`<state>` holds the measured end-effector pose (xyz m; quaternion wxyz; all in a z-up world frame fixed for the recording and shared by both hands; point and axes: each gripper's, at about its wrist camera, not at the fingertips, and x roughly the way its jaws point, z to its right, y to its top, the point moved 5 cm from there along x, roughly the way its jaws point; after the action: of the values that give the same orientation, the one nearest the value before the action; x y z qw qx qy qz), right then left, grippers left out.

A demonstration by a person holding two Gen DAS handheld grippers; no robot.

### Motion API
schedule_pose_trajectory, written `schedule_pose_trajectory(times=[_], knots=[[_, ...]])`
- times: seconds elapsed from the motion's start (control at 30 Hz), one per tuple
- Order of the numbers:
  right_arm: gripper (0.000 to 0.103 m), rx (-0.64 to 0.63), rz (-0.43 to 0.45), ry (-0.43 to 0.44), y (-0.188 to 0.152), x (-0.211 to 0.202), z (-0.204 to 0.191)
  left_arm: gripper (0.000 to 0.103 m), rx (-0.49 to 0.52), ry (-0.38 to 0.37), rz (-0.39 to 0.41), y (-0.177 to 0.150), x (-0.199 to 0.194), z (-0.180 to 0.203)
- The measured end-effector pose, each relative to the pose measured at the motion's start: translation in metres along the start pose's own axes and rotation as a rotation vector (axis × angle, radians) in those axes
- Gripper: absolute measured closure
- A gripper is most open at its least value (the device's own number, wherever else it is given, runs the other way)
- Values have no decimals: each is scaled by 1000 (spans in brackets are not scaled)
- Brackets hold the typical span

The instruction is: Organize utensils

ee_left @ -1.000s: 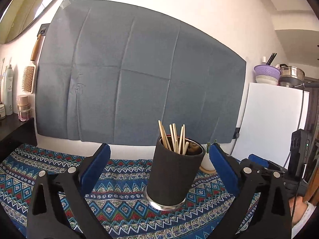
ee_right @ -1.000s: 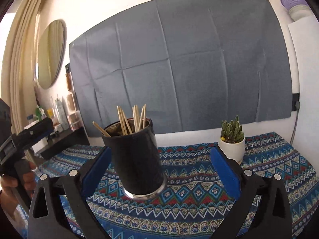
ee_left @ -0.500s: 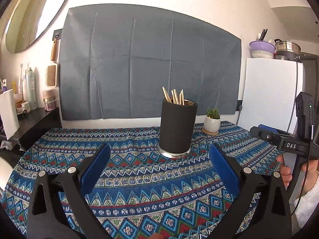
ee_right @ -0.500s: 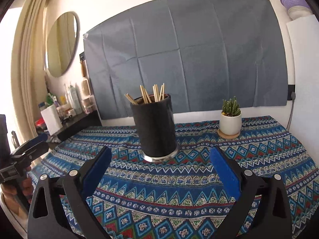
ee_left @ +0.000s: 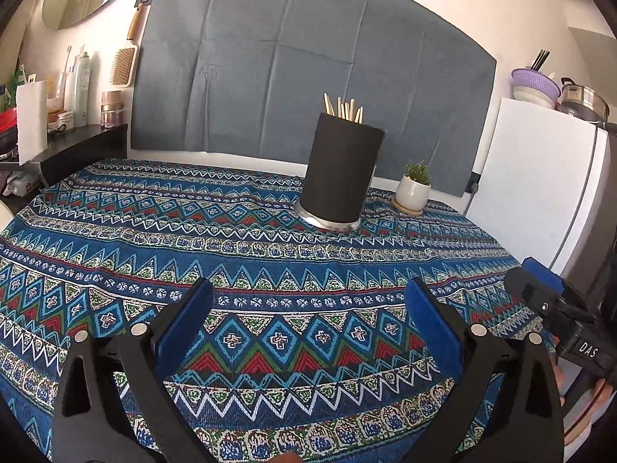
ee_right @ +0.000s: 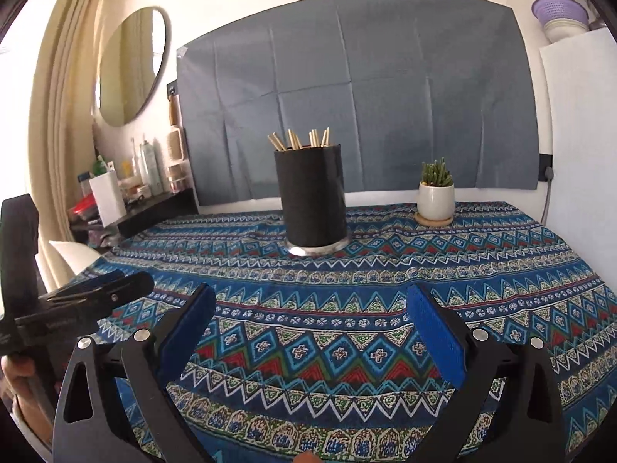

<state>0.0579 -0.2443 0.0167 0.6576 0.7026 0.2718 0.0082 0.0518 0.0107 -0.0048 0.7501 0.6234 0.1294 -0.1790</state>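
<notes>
A black cylindrical holder (ee_left: 341, 173) (ee_right: 311, 198) with a metal base stands upright on the patterned blue tablecloth (ee_left: 231, 262) (ee_right: 385, 277), near the far side. Several wooden chopsticks (ee_left: 343, 108) (ee_right: 299, 139) poke out of its top. My left gripper (ee_left: 308, 320) is open and empty, low over the cloth's near part, well short of the holder. My right gripper (ee_right: 312, 328) is likewise open and empty, at a similar distance. Each gripper shows at the edge of the other's view, held in a hand.
A small cactus in a white pot (ee_left: 414, 189) (ee_right: 435, 193) stands on a coaster right of the holder. A dark shelf with bottles and jars (ee_left: 77, 115) (ee_right: 135, 193) is at the left. A white fridge (ee_left: 540, 185) stands at the right.
Both grippers have pulled back from the holder, which was close between their fingers a second ago and now stands far off on the cloth. Both stayed open.
</notes>
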Motion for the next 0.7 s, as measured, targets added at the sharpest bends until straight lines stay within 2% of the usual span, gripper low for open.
schedule_pose_trajectory(times=[0.07, 0.17, 0.23, 0.43, 0.7], knots=[[8, -8, 28, -15, -3, 4, 0, 6, 21, 12, -16, -5, 5, 2], [8, 1, -39, 52, -12, 16, -3, 6, 32, 0, -66, -12, 12, 5], [8, -3, -88, 47, -18, 23, -5, 6, 52, 13, -53, -12, 10, 8], [8, -56, -30, 1, -21, 14, -14, 6, 100, 22, -48, -16, 7, 15], [8, -10, -35, -2, -21, 14, -6, 6, 104, 27, -38, -18, 4, 16]])
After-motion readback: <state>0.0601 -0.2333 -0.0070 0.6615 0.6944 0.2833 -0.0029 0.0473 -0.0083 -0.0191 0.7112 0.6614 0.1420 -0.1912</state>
